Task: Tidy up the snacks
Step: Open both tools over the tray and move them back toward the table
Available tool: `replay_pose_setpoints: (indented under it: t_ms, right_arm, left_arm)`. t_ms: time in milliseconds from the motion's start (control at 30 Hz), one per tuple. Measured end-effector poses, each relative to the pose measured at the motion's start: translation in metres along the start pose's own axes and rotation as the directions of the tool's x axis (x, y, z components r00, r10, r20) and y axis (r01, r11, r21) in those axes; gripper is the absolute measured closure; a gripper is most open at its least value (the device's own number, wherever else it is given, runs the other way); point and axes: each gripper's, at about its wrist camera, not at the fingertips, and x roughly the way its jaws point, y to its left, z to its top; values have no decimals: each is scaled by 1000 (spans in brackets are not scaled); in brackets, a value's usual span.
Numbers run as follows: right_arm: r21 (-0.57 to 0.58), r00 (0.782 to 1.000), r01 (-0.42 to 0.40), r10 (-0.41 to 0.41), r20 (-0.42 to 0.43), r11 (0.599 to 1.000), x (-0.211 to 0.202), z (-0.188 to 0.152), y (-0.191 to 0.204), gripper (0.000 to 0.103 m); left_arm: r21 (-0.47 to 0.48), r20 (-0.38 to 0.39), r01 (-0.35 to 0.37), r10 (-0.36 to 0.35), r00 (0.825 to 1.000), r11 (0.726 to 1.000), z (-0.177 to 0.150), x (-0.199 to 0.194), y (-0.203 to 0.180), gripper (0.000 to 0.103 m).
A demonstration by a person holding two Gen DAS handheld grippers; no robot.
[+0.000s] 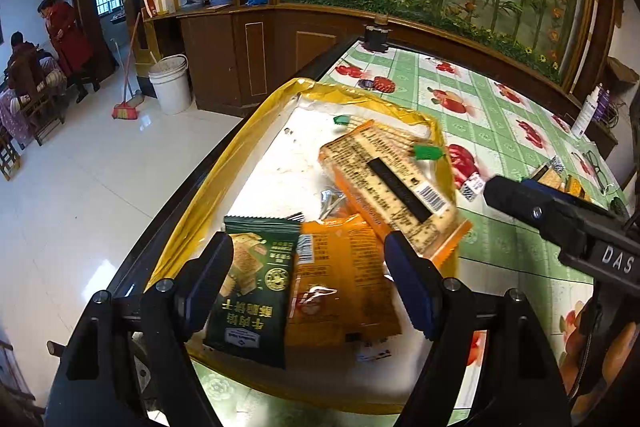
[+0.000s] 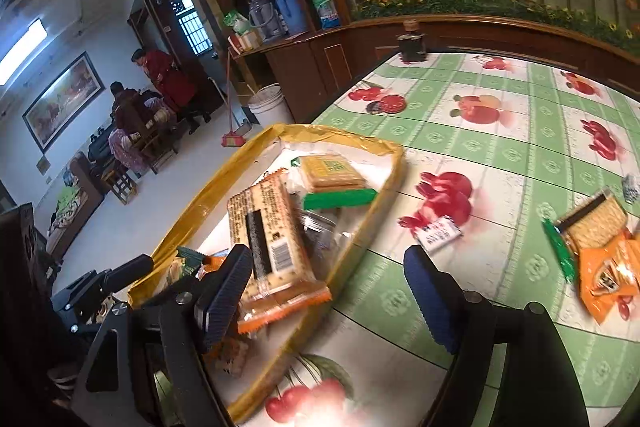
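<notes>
so i am looking over the table (image 2: 500, 155) with its green fruit-print cloth first, and at its near-left edge the yellow-rimmed tray (image 1: 256, 123) is sitting with most of the snacks already in it. inside it, the long cracker pack (image 1: 394, 175) is lying flat on top of the pile, its long axis running diagonally from the tray's far side down toward my right, barcode end nearest me. an orange packet (image 1: 340, 287) is lying under it, and the dark green biscuit packet (image 1: 256, 287) is resting at the tray's near-left, its print reading upside down to me. i am judging the job well along but not finished: out on the cloth, well apart from the tray, a loose cracker pack (image 2: 596, 219) and a loose orange packet (image 2: 608, 275) are waiting, plus a small white wrapper (image 2: 438, 233). my left gripper (image 1: 308, 255) is hovering over the tray with fingers spread and nothing between them; my right gripper (image 2: 328, 275) is likewise gaping, empty, at the tray's right rim.
</notes>
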Motion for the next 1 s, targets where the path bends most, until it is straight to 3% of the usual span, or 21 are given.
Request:
replay_pose_setpoints:
  t_ms: [333, 600, 1000]
  right_arm:
    - [95, 993, 107, -111, 37, 990, -57, -25, -68, 21]
    - [182, 979, 188, -199, 47, 965, -94, -46, -128, 21]
    - [291, 946, 298, -322, 34, 909, -132, -67, -209, 20]
  left_arm:
    - [80, -2, 88, -88, 996, 993, 4, -3, -56, 25]
    - [186, -19, 157, -156, 988, 970, 9, 2, -114, 25]
    - [288, -83, 200, -184, 979, 937, 16, 32, -167, 25]
